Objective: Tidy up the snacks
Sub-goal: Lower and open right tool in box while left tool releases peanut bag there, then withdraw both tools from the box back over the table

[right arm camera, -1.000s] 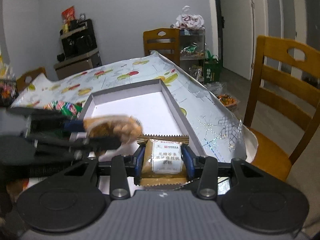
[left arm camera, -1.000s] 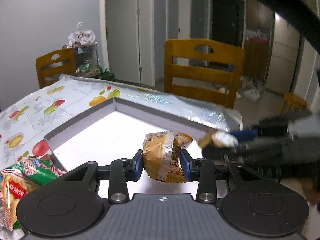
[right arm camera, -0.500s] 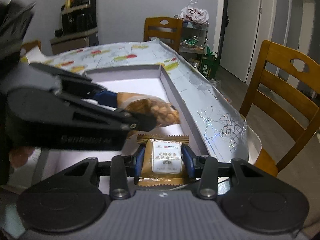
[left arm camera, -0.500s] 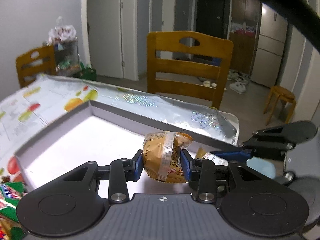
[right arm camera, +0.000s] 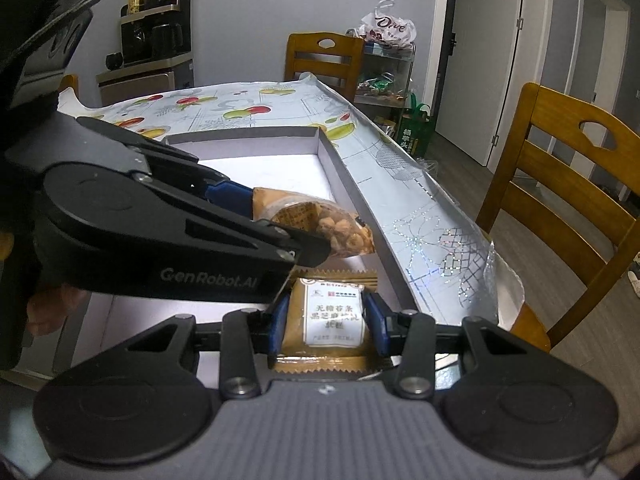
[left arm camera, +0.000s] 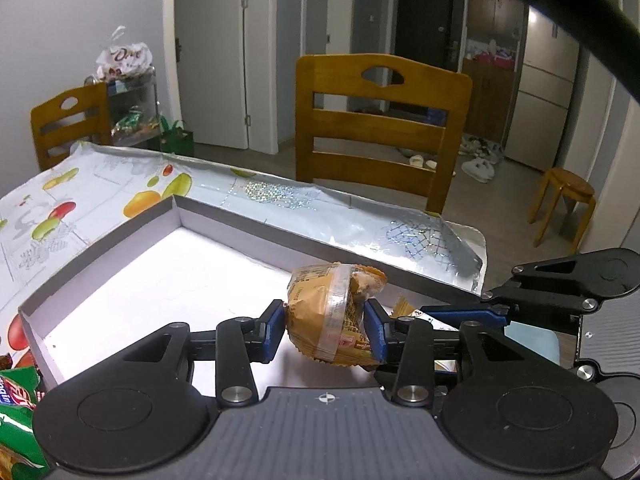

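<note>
My left gripper (left arm camera: 326,326) is shut on an orange nut snack packet (left arm camera: 334,314) and holds it above the near right corner of a shallow white box (left arm camera: 120,236). The same packet (right arm camera: 320,226) shows in the right wrist view, with the left gripper crossing from the left. My right gripper (right arm camera: 326,322) is shut on a flat brown cookie packet with a white label (right arm camera: 332,316), just below and beside the nut packet, over the box's near corner (right arm camera: 344,184). The right gripper also shows at the right in the left wrist view (left arm camera: 464,314).
The box lies on a fruit-print tablecloth (left arm camera: 52,204). Green and red snack bags (left arm camera: 16,412) lie left of the box. A wooden chair (left arm camera: 380,128) stands past the table edge, a second chair (right arm camera: 568,200) on the right, a stool (left arm camera: 564,204) further off.
Both grippers have come closer together over the box's near right corner, each still holding its packet. The left wrist view has swung toward the chair.
</note>
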